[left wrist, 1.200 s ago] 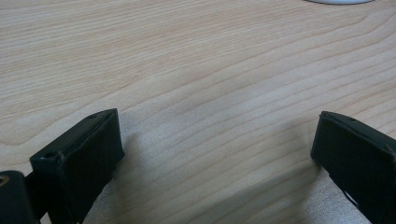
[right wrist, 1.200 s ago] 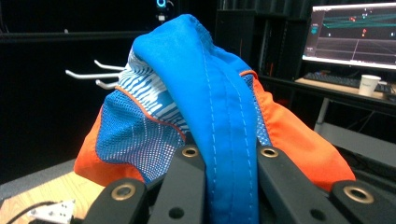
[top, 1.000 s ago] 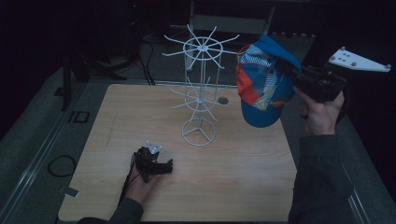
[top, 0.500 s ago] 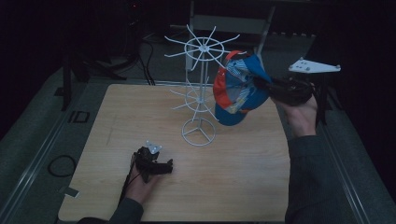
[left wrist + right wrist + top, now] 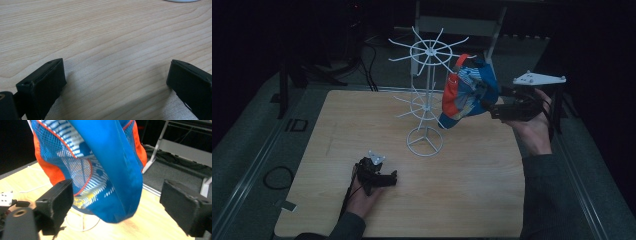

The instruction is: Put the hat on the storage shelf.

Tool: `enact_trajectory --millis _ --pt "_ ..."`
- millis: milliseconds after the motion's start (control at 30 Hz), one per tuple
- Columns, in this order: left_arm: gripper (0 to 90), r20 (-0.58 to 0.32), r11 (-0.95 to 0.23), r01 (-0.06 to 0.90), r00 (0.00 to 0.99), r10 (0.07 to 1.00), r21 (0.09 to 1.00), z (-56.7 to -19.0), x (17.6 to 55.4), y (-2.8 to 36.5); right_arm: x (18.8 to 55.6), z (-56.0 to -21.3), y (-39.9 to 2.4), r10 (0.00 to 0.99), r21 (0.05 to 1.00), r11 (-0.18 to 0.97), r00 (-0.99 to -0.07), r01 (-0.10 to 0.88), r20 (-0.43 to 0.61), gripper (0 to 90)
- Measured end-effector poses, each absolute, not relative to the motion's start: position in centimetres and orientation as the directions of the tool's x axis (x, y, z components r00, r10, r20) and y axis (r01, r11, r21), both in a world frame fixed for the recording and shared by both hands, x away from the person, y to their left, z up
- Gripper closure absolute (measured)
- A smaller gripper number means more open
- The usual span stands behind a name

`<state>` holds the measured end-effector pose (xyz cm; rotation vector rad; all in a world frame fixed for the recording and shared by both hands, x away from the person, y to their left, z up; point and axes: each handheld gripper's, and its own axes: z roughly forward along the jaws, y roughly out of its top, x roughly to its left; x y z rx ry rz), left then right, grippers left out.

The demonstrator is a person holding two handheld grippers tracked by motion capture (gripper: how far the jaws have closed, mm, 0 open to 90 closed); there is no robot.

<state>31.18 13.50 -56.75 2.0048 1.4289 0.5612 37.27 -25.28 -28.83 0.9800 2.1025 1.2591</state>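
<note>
- Hanging from a spoke of the white wire 2-tier display rack (image 5: 426, 95), the blue, orange and white mesh-backed cap (image 5: 467, 92) sits directly ahead of the right gripper (image 5: 492, 107), brim pointing down.
- Right gripper: jaws have just been opening and now stand wide; in the right gripper view the cap (image 5: 100, 167) lies between them, the blue brim clear of the far pad, so the cap is released.
- Left gripper (image 5: 384, 177): resting on the light wooden table (image 5: 482, 190), well away from the rack's ring base; jaws spread apart over bare wood (image 5: 112, 37), grasping nothing.
</note>
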Motion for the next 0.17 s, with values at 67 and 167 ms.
enact_trajectory --millis 67,167 --pt "2.4 -0.007 -0.234 0.687 0.329 0.944 0.687 -56.75 31.17 13.5 37.1 -28.94 -25.46 0.781 0.892 0.31 -0.624 0.328 -0.042 10.6" --pt "2.4 -0.007 -0.234 0.687 0.329 0.944 0.687 -56.75 31.18 13.5 36.71 -29.29 -25.98 0.784 0.891 0.297 -0.62 0.343 -0.023 10.3"
